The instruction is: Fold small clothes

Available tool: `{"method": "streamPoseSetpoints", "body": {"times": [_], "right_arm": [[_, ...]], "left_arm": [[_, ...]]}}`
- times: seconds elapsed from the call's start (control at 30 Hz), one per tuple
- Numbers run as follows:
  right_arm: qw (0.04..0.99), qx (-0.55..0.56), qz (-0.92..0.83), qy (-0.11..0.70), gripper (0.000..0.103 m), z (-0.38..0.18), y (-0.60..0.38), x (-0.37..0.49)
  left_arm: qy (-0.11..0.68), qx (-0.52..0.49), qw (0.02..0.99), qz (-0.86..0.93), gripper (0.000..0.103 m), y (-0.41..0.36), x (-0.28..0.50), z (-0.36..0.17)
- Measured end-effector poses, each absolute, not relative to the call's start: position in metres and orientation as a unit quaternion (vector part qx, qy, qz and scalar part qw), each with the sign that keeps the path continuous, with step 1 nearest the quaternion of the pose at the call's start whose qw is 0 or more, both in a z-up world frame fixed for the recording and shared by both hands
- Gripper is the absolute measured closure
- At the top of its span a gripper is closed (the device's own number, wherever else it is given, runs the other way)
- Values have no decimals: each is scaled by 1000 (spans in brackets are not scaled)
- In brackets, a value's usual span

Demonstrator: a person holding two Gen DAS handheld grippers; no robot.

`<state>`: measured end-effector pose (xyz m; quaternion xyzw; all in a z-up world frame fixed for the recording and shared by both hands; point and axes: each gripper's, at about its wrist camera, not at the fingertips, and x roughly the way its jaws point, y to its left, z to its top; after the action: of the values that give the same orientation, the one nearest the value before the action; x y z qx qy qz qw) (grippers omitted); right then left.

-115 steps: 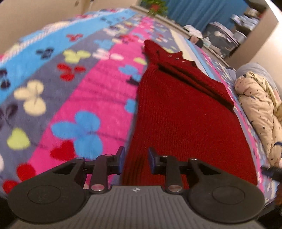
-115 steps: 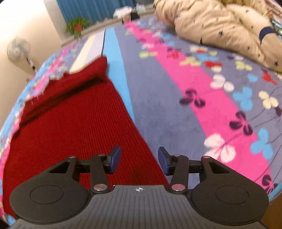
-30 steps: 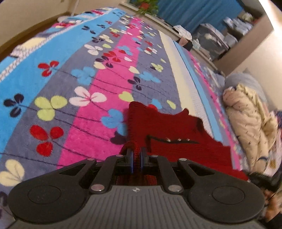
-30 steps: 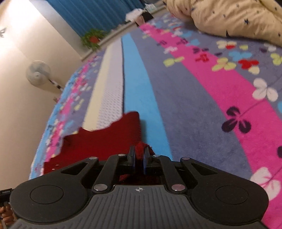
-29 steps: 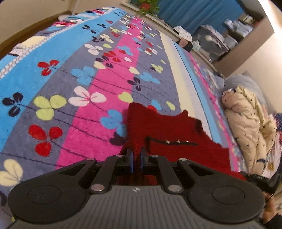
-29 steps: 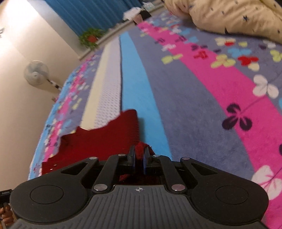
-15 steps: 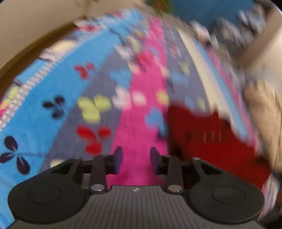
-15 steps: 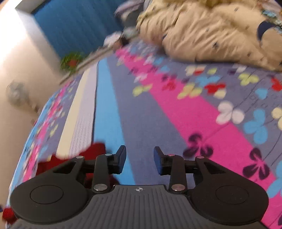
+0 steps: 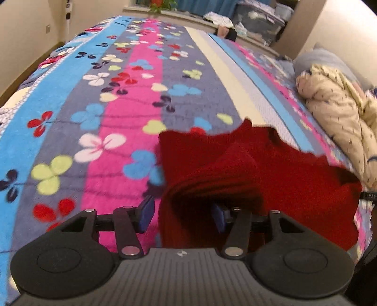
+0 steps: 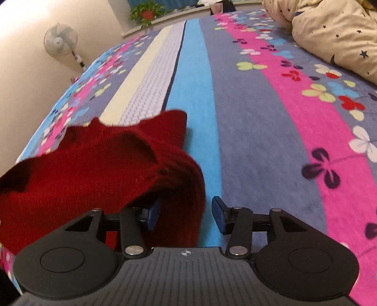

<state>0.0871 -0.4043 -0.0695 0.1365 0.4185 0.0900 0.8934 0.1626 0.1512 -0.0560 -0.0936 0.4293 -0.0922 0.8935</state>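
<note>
A dark red knitted sweater [image 9: 259, 169] lies folded on the striped floral blanket [image 9: 113, 122]. In the left wrist view my left gripper [image 9: 182, 215] is open, its jaws wide apart around the sweater's near left folded edge; the cloth drapes over and partly hides the right finger. In the right wrist view the sweater [image 10: 94, 164] bulges up at its near right fold. My right gripper [image 10: 186, 215] is open with that folded edge between its jaws, the left finger partly under the cloth.
A cream star-print duvet [image 9: 339, 117] is bunched on the right of the bed and also shows in the right wrist view [image 10: 334, 30]. A standing fan [image 10: 61, 41] and a potted plant [image 10: 146, 11] stand beyond the bed. Storage boxes [image 9: 259, 18] sit by the far wall.
A second ago both grippers were shut on the sweater's hem, carrying it over the garment. Both have let go, pulled back and now stand open wide around the sweater's near folded edge.
</note>
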Motion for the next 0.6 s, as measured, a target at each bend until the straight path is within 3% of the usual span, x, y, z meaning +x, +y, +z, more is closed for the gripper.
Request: {"method": "streamPoseSetpoints", "body": {"times": [0.6], "right_arm": [[894, 198, 30, 401, 52, -83, -403, 120]], "left_arm": [[434, -131, 890, -51, 45, 158, 201, -74]]}}
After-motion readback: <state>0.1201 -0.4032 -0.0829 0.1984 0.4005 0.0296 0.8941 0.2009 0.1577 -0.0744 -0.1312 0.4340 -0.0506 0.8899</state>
